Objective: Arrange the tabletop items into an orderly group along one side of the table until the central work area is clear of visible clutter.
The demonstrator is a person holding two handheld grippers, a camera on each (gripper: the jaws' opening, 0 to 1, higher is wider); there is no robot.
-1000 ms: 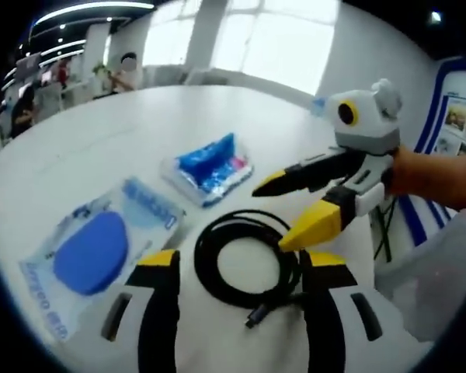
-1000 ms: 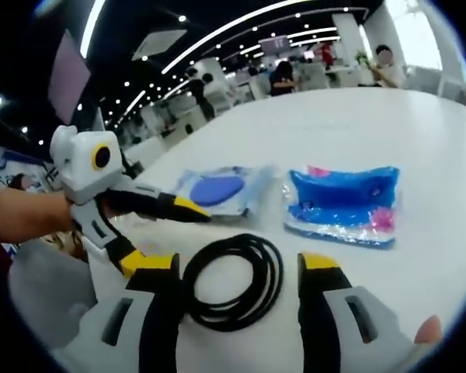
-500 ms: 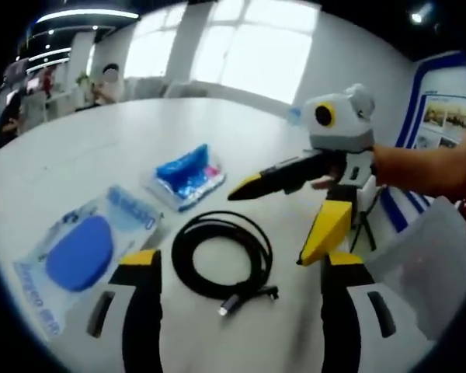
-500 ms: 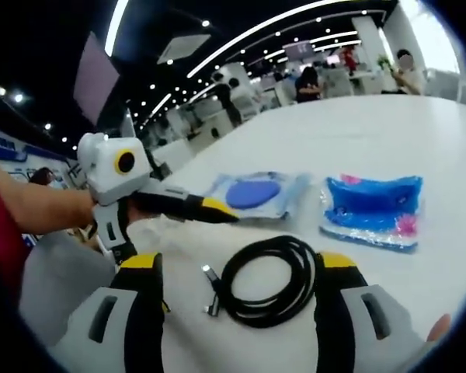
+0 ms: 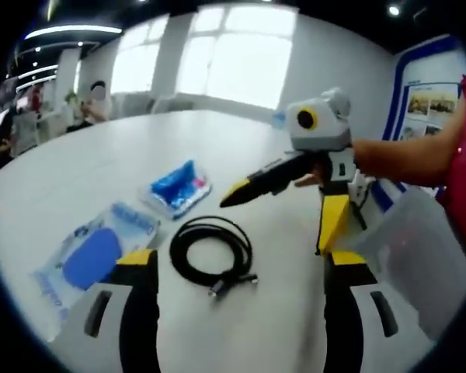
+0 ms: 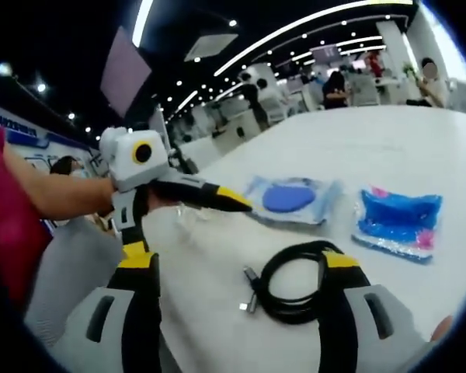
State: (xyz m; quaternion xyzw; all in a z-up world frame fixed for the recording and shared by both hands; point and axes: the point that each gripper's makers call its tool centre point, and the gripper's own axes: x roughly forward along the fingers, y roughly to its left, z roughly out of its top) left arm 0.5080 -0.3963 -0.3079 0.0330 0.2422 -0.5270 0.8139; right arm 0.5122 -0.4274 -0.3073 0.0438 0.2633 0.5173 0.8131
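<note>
Hovering with jaws spread, the left claw (image 5: 237, 260) and right claw (image 6: 237, 260) bracket the coiled black cable (image 5: 210, 253) mid-worktop (image 5: 85, 167); grasp several loops together, avoiding its loose plug.

Left gripper view: rides the left gripper (image 5: 237, 268), low over the white table (image 5: 101, 167), facing bright windows; the right gripper (image 5: 273, 211) enters from the right.

Right gripper view: rides the right gripper (image 6: 237, 272), equally low and near, facing a dark hall with ceiling lights; the left gripper enters from the left.

Shared by the 2 views: cable (image 5: 211, 252) between each view's own jaws, blue pack (image 5: 175, 186), pouch with blue disc (image 5: 93, 255), same table stretch.
</note>
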